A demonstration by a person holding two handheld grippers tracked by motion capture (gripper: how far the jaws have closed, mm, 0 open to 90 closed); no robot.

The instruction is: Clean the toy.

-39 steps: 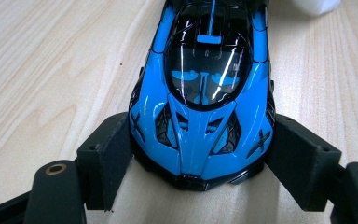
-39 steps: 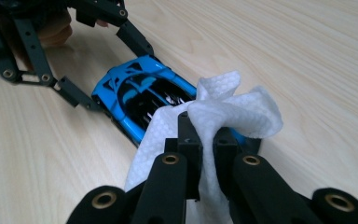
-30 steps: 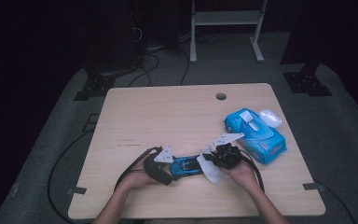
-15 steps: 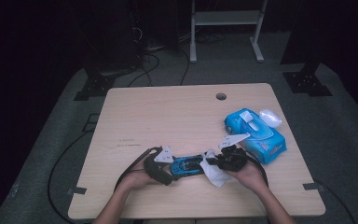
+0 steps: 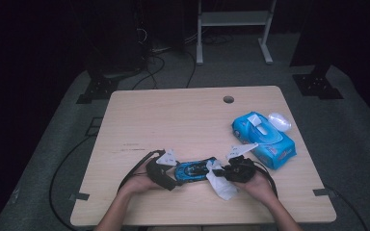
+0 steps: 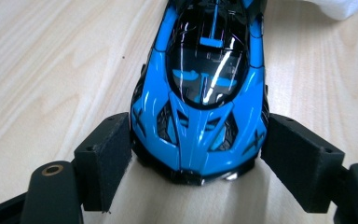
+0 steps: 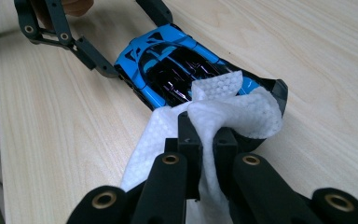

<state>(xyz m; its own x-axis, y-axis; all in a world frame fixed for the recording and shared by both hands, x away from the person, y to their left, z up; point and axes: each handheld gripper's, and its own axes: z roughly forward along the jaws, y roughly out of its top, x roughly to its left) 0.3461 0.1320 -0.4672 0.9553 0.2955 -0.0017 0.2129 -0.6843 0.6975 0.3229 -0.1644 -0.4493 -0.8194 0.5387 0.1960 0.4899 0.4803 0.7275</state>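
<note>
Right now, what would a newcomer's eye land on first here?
The blue toy car near the table's front edge, its nose clamped between the left gripper's jaws. Next, the white wipe pinched in the right gripper and draped on the car's tail. The blue wipes pack lies at right.

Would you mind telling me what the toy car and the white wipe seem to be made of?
Toy car: glossy painted hard shell, plastic or die-cast metal; sharp reflections on its dark canopy, too close to call which. White wipe: soft nonwoven fabric with a dimpled emboss; it folds limply between the right gripper's jaws.
</note>
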